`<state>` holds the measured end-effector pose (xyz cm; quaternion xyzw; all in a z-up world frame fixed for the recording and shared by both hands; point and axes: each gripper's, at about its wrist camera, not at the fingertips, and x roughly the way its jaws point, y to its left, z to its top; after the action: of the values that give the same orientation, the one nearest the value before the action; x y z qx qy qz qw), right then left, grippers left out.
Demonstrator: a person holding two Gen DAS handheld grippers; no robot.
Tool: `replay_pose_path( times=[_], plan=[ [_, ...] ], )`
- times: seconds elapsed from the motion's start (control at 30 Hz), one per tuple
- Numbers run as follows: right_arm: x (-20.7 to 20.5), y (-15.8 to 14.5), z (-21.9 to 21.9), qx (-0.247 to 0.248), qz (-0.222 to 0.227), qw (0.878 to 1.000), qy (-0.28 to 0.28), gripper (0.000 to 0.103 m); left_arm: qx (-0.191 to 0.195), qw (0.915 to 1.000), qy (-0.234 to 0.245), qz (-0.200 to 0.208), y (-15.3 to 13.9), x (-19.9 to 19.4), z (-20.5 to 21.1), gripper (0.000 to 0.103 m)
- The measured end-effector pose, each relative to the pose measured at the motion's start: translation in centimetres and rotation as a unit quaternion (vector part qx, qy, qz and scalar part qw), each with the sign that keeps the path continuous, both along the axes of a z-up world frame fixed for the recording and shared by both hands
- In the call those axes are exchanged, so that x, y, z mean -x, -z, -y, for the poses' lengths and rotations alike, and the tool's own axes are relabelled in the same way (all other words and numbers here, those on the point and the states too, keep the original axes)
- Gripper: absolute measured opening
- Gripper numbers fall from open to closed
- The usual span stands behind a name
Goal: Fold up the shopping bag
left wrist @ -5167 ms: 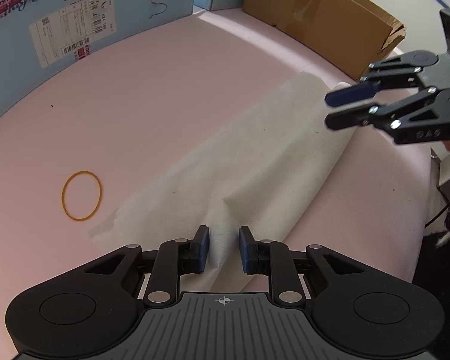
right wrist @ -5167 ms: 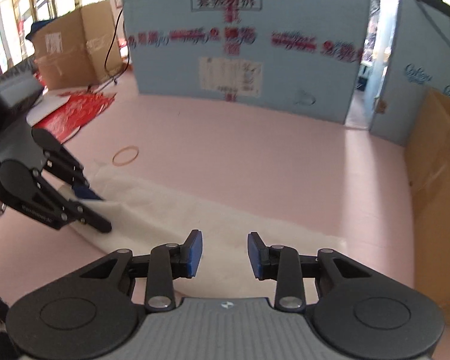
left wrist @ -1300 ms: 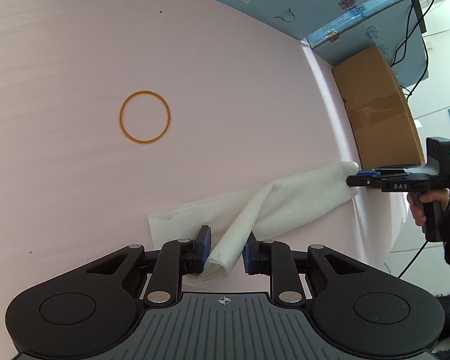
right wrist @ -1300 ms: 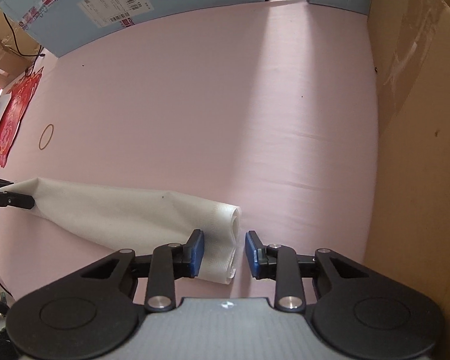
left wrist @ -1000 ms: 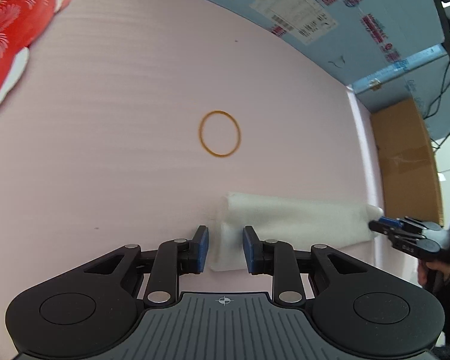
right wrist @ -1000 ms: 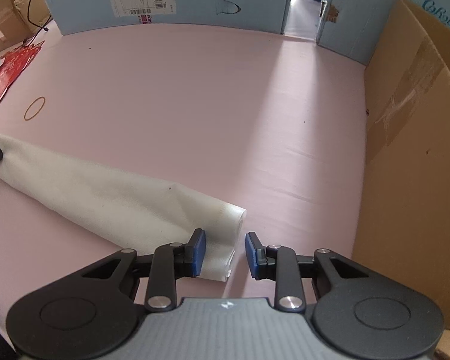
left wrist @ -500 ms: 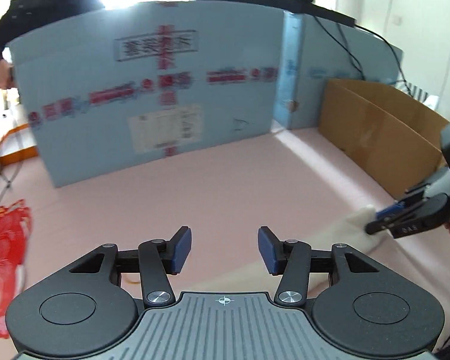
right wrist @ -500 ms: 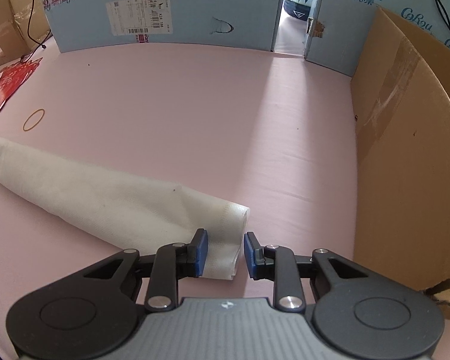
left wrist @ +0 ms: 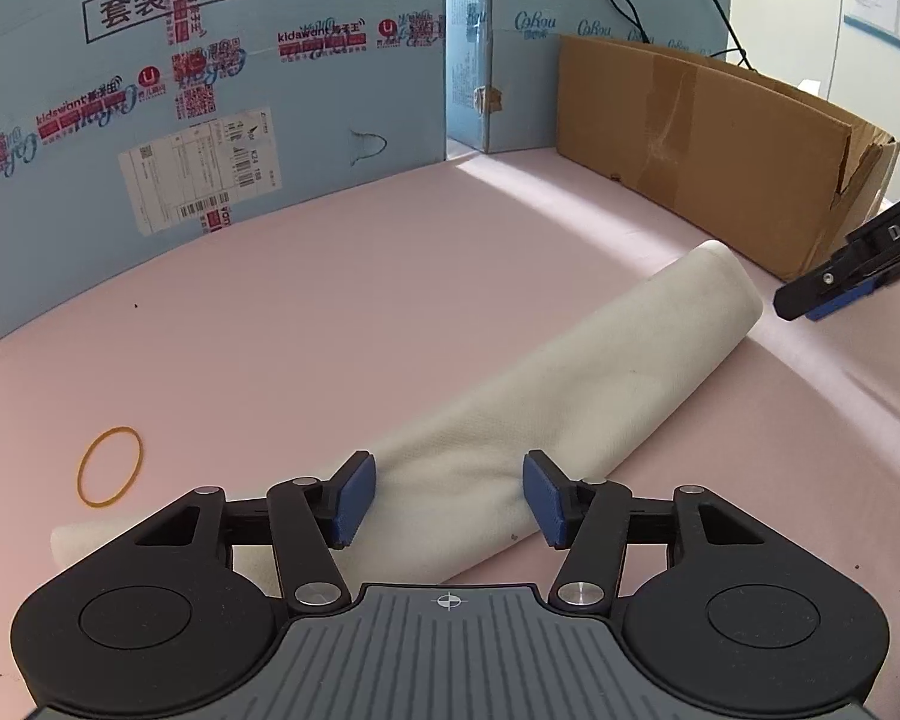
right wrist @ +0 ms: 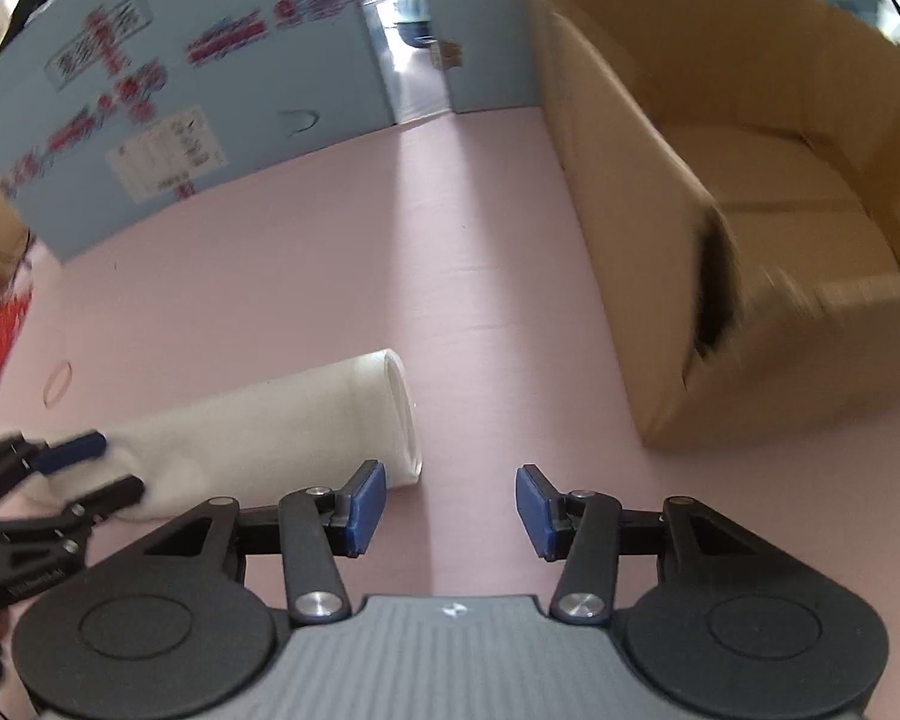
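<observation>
White folded shopping bag [left wrist: 570, 414] lies released under left tongs [left wrist: 448, 498] and beside right tongs [right wrist: 448, 507], both angled downward, just spread, gripping nothing.

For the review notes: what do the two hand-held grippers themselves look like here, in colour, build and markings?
Both match. The left hand-held gripper and the right hand-held gripper have black linkage arms with silver pivot screws, blue pads, round black discs on each side and a ribbed grey body. The right one's side carries white "DAS" lettering.
</observation>
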<state>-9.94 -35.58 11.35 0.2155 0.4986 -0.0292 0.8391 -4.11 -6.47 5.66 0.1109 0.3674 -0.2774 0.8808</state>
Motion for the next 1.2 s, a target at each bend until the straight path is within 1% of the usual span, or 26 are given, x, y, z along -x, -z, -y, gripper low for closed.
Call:
replay_pose_path(
  times=[0.03, 0.07, 0.1, 0.13, 0.2, 0.27, 0.37, 0.4, 0.43, 0.5, 0.63, 0.7, 0.77, 0.8, 0.83, 0.87, 0.9, 0.93, 0.97, 1.07, 1.17, 1.2],
  plan=[
    [0.7, 0.6, 0.3, -0.049, 0.004, 0.999, 0.022, 0.051, 0.005, 1.0, -0.002, -0.001, -0.1, 0.0, 0.0, 0.06],
    [1.2, 1.3, 0.5, -0.093, 0.009, 0.995, 0.038, 0.051, 0.009, 1.0, 0.001, -0.002, -0.1, 0.0, 0.0, 0.065],
    [1.4, 2.2, 0.3, -0.138, 0.013, 0.989, 0.049, 0.051, 0.007, 1.0, 0.005, 0.0, -0.1, 0.0, 0.1, 0.067],
    [1.4, 3.1, -0.1, -0.171, 0.015, 0.984, 0.055, 0.049, 0.003, 1.0, 0.007, 0.003, 0.0, 0.0, 0.2, 0.067],
    [0.8, 4.3, -1.3, -0.189, 0.024, 0.981, 0.048, 0.045, 0.002, 1.0, 0.008, 0.003, -0.1, 0.2, 0.3, 0.069],
    [0.1, 4.9, -2.1, -0.198, 0.045, 0.978, 0.047, 0.045, 0.0, 0.9999, 0.011, 0.005, -0.1, 0.2, 0.4, 0.07],
    [-1.3, 5.9, -3.2, -0.227, 0.072, 0.97, 0.048, 0.044, -0.002, 0.9999, 0.013, 0.006, -0.1, 0.4, 0.4, 0.07],
    [-1.7, 5.9, -3.6, -0.224, 0.077, 0.971, 0.044, 0.04, -0.003, 0.9999, 0.013, 0.007, -0.1, 0.4, 0.4, 0.071],
    [-2.1, 5.8, -4.2, -0.21, 0.08, 0.974, 0.04, 0.036, -0.004, 0.9999, 0.013, 0.007, -0.1, 0.4, 0.4, 0.071],
    [-2.2, 5.3, -4.8, -0.187, 0.087, 0.978, 0.03, 0.035, -0.006, 0.9999, 0.012, 0.007, -0.1, 0.4, 0.4, 0.071],
    [-1.8, 5.2, -5.0, -0.18, 0.098, 0.978, 0.046, 0.026, -0.008, 0.9999, 0.012, 0.008, -0.1, 0.4, 0.5, 0.071],
    [-1.8, 5.4, -5.1, -0.17, 0.093, 0.979, 0.057, 0.019, -0.019, 0.9994, 0.014, 0.026, -0.6, 0.7, 0.8, 0.071],
    [-2.0, 5.2, -5.4, -0.149, 0.089, 0.983, 0.058, 0.018, -0.033, 0.9981, 0.017, 0.05, -1.2, 1.1, 1.2, 0.07],
    [-2.2, 4.9, -5.6, -0.135, 0.088, 0.985, 0.054, 0.018, -0.039, 0.9969, 0.022, 0.065, -1.6, 1.4, 1.5, 0.067],
    [-2.4, 4.8, -5.7, -0.124, 0.087, 0.987, 0.05, 0.018, -0.045, 0.9949, 0.032, 0.084, -1.9, 1.7, 1.8, 0.062],
    [-2.4, 4.8, -5.7, -0.121, 0.087, 0.988, 0.049, 0.018, -0.05, 0.9924, 0.043, 0.104, -2.3, 2.0, 2.2, 0.044],
    [-2.3, 4.8, -5.6, -0.121, 0.087, 0.988, 0.049, 0.018, -0.053, 0.9917, 0.051, 0.106, -2.4, 2.1, 2.4, 0.032],
    [-2.3, 4.9, -5.5, -0.124, 0.087, 0.987, 0.05, 0.018, -0.051, 0.9929, 0.057, 0.091, -2.1, 1.9, 2.6, 0.027],
    [-2.2, 5.0, -5.4, -0.127, 0.088, 0.987, 0.052, 0.018, -0.05, 0.9939, 0.063, 0.076, -1.9, 1.6, 2.8, 0.019],
    [-2.1, 4.9, -5.4, -0.128, 0.095, 0.986, 0.05, 0.018, -0.047, 0.9959, 0.061, 0.048, -0.5, 1.1, 2.9, 0.018],
    [-1.8, 4.3, -5.6, -0.128, 0.118, 0.984, 0.036, 0.016, -0.037, 0.9972, 0.058, 0.032, -0.3, 0.7, 2.7, 0.018],
    [-1.7, 3.8, -5.8, -0.124, 0.132, 0.983, 0.023, 0.015, -0.031, 0.9976, 0.056, 0.027, -0.2, 0.5, 2.5, 0.018]
  ],
)
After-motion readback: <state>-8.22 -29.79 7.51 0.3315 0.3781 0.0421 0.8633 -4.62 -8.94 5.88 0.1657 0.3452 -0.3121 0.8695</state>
